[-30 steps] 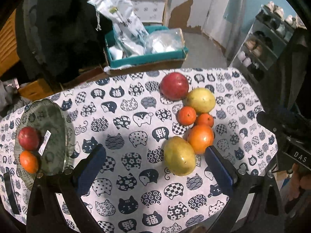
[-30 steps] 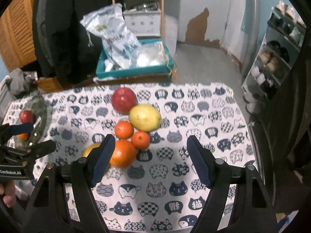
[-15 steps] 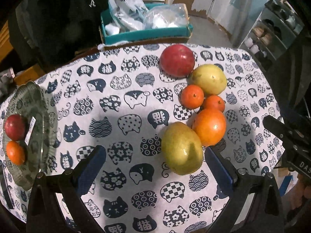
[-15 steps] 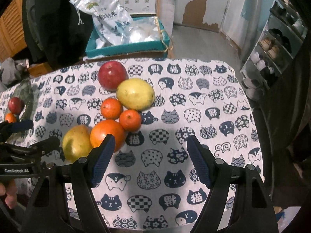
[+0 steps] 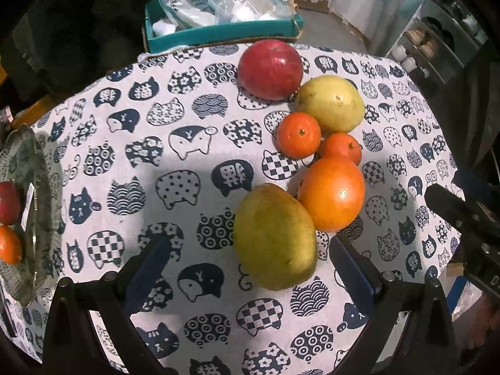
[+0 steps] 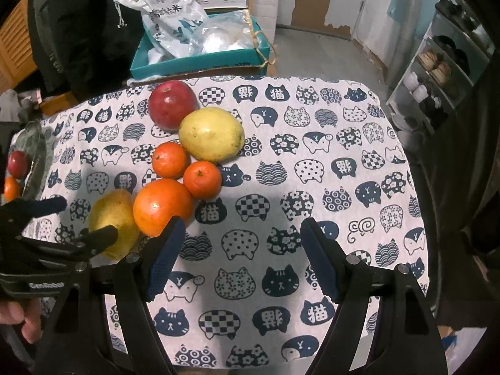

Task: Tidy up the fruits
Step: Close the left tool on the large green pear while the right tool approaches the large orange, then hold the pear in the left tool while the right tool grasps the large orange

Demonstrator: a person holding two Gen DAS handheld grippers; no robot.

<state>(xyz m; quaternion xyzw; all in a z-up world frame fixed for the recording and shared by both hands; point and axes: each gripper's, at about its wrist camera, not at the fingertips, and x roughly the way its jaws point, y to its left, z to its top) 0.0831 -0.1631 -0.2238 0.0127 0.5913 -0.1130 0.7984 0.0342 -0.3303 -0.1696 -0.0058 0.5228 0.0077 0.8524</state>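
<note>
Loose fruit lies clustered on the cat-print tablecloth [image 5: 175,143]: a red apple [image 5: 270,68], a yellow fruit [image 5: 331,103], two tangerines [image 5: 298,140] [image 5: 342,148], a big orange [image 5: 332,193] and a green-yellow fruit [image 5: 275,237]. My left gripper [image 5: 250,243] is open, pointing steeply down, with the green-yellow fruit between its fingers in the picture and neither pad touching it. My right gripper [image 6: 243,223] is open over bare cloth, with the orange [image 6: 162,206] just beyond its left finger. From the right wrist view, the left gripper [image 6: 78,222] partly covers the green-yellow fruit [image 6: 112,215].
A glass plate [image 5: 37,187] at the table's left edge holds a small red fruit [image 5: 7,203] and a tangerine [image 5: 9,245]. A teal box [image 6: 200,59] of plastic bags stands behind the table. A shoe rack [image 6: 437,72] is off to the right.
Both grippers have come down and tilted further toward the table. The left one has closed in on the green-yellow fruit, which now sits between its fingers. The fruit has not moved.
</note>
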